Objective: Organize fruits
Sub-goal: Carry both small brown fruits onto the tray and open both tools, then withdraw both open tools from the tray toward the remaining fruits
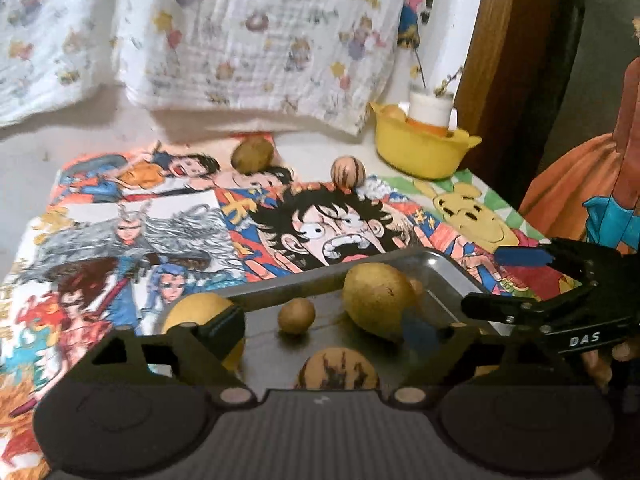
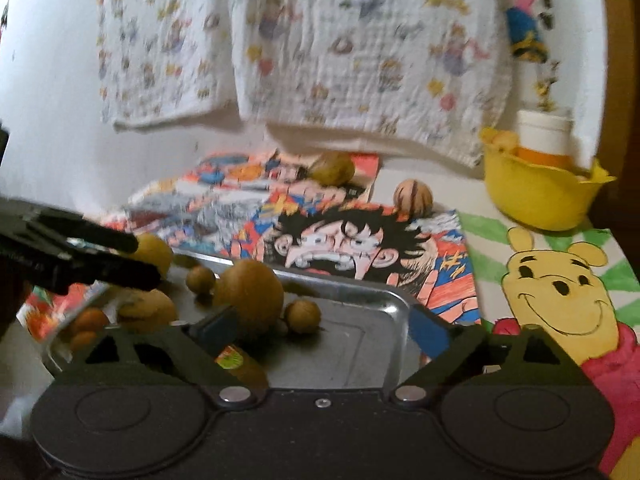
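Observation:
A metal tray [image 1: 444, 268] lies on the cartoon-covered table and holds several yellow-brown fruits: a large one [image 1: 378, 300], a small round one [image 1: 296, 315], a striped one [image 1: 336, 368] and one at the left edge [image 1: 192, 312]. My left gripper [image 1: 324, 332] is open above the tray. My right gripper [image 2: 320, 332] is open over the tray's right half [image 2: 384, 304], beside a large fruit [image 2: 250, 292] and a small one [image 2: 303, 315]. It shows in the left wrist view [image 1: 532, 280]. Two fruits lie off the tray: a brown one [image 1: 253, 155] and a striped one [image 1: 347, 171].
A yellow bowl [image 1: 424, 152] with a white cup [image 1: 430, 108] and fruit stands at the back right. A printed cloth [image 1: 240, 40] hangs behind the table. A wooden frame [image 1: 508, 60] rises at the right. Drawings [image 2: 560, 288] cover the tabletop.

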`<state>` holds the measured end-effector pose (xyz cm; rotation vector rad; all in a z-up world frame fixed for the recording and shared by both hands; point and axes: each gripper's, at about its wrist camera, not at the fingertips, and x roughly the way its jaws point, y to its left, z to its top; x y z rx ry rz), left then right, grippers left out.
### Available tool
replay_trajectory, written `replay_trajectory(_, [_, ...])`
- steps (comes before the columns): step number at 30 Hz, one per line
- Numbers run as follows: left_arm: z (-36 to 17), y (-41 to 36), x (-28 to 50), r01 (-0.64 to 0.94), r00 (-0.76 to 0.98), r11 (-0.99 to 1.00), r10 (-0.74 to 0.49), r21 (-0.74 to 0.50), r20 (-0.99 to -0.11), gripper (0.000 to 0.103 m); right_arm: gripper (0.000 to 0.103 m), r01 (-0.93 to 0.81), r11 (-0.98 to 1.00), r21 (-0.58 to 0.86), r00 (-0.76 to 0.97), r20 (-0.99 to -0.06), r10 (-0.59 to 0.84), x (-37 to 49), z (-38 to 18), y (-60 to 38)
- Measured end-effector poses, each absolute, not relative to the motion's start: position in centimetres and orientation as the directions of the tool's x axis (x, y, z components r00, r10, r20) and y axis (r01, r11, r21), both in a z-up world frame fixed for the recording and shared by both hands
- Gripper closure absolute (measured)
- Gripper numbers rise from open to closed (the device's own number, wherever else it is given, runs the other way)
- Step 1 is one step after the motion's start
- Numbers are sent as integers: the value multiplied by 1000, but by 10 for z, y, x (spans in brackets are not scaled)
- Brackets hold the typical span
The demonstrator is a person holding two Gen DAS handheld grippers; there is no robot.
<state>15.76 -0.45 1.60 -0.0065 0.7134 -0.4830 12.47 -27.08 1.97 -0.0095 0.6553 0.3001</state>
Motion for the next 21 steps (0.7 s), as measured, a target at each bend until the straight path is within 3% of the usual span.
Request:
replay_trajectory(3, [22, 6, 141, 395, 686, 903, -414, -172, -598, 0, 2, -258, 962, 88, 792, -551, 263, 104, 26, -266])
replay_trajectory(11, [20, 26, 97, 352, 733, 925, -369, -145, -571, 0, 1, -264, 961, 86, 824, -498, 271, 56, 28, -242])
replay_trajectory(21, [7, 32, 59, 382, 720, 919, -364, -100, -591, 0, 1, -277, 955, 109, 784, -548, 291, 29, 21, -228])
